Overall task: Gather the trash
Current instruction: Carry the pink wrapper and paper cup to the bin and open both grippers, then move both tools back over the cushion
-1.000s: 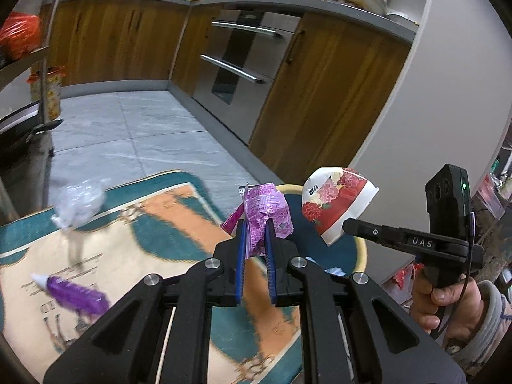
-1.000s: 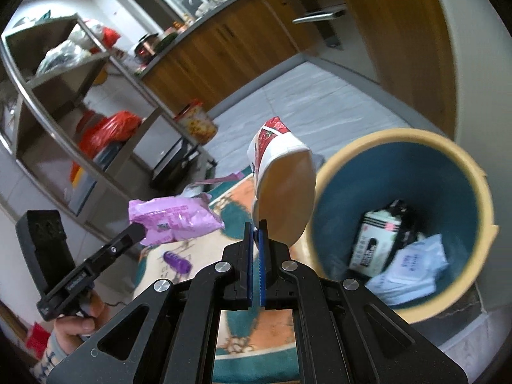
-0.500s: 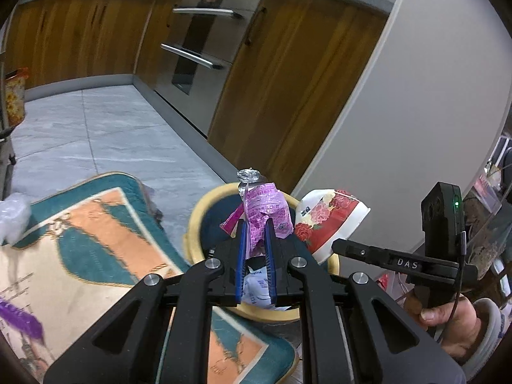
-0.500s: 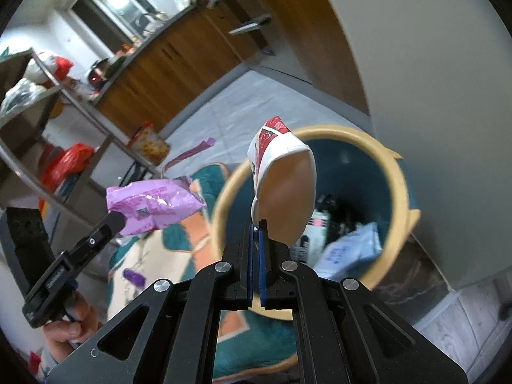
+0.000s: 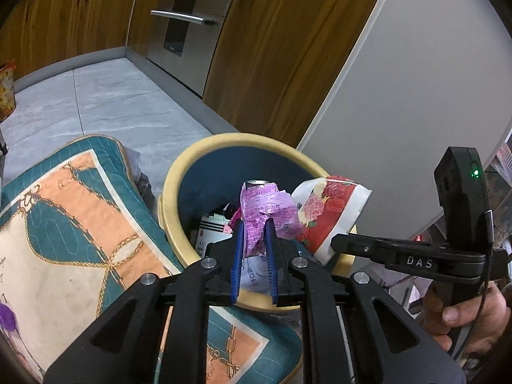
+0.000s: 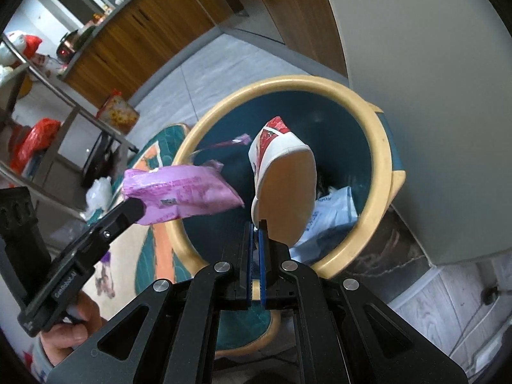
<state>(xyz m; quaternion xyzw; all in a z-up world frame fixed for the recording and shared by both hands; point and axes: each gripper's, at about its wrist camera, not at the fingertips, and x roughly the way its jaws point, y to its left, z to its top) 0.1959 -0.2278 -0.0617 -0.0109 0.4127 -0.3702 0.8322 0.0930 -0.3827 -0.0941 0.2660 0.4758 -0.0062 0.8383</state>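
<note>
A crumpled purple plastic wrapper (image 5: 267, 211) is being clamped between the blue pads of the left tool (image 5: 253, 249), and it is being held just ahead of that tool, over the mouth of the round bin with the yellow rim and dark blue inside (image 5: 172, 176). A crushed paper cup with red flowers on white (image 6: 281, 188) is being pinched at its edge by the right tool (image 6: 255, 240), whose jaws are being pressed almost together on it; the cup is being carried directly above the bin opening, ahead of the tool.

A miss is judged most likely for the wrapper: in the right wrist view it is being held partly over the near-left rim, so if released there it could be tipped outward onto the teal and orange patterned rug (image 5: 80, 211) beside the bin. Being light, it could also be left clinging to a pad. The cup is being gripped by a thin edge only, so it may be swung sideways on release and be caught against the rim. The two tools are being held close together, and a bump between them is possible.

The bottom of the bin is being largely hidden by both pieces of trash; only some white packaging (image 6: 332, 211) is being made out inside. The printing on the wrapper is too small to be read. The bin's base is being cut off by the tool bodies.
</note>
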